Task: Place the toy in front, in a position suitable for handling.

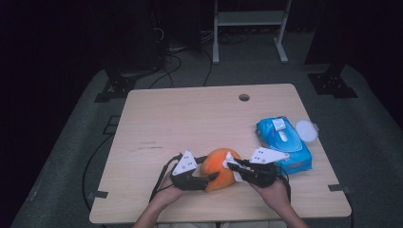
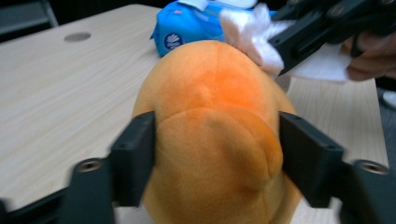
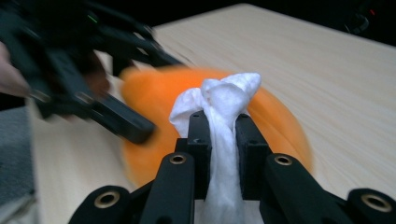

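Left claw point(image 2: 217, 158) clamped on either side of an orange plush toy point(image 2: 215, 121), which sits on the counter point(image 1: 190, 118) near its front edge; right claw point(image 3: 219, 135) shut tight on a bunched white wipe point(image 3: 224, 102), whose free end touches the top of the toy just beyond the left claw's jaws. The toy looks soft, light and springy: its fabric dents slightly under the jaws, so a hold across its widest part, as here, should keep it from rolling, though a hard squeeze would deform it. The wipe is limp and probably tears easily. Beyond the right claw lies a blue wipes packet point(image 1: 283, 142) with a round white lid point(image 1: 306, 130) beside it; the packet bears a round logo, its writing too blurred to read
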The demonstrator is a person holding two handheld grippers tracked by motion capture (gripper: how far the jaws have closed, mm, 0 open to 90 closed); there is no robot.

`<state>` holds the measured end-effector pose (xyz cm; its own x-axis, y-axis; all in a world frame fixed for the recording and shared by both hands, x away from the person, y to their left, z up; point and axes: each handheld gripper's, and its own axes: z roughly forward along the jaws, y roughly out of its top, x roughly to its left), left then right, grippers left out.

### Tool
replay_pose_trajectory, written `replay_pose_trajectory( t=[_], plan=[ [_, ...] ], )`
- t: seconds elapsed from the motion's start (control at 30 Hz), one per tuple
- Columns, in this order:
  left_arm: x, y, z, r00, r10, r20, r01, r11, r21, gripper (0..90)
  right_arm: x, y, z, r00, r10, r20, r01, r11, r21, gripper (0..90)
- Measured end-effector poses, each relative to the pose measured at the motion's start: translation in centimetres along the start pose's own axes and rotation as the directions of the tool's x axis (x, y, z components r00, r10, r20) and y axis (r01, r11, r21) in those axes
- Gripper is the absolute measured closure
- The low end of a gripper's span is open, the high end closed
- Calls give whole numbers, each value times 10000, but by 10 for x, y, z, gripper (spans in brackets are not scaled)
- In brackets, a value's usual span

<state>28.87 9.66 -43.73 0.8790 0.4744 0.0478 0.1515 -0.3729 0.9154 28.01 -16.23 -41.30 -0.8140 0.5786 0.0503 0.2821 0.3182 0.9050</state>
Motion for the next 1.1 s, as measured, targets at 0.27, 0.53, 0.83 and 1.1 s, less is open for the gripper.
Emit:
replay_pose_trajectory(
  t=[0.27, 0.53, 0.83, 1.1],
  plan=[
    [-9, 1, 1, 9984, 566, 25, -566, 9984, -47, 399, -8, 7, -5, 9986, 28, 532, -21, 9999, -132, 782],
    [-16, 2, 6, 9959, 908, -46, -908, 9959, -23, 394, 28, 16, 6, 9964, -793, -286, 793, 9968, -12, 782],
    [-16, 0, 8, 9967, 817, -5, -817, 9967, -27, 392, 3, 9, 0, 9989, -9, 474, 7, 10000, 44, 782],
    [-18, -1, 6, 9950, 987, -130, -987, 9951, 12, 392, 23, 16, 9, 9968, -717, -342, 715, 9974, -66, 781]
  ],
)
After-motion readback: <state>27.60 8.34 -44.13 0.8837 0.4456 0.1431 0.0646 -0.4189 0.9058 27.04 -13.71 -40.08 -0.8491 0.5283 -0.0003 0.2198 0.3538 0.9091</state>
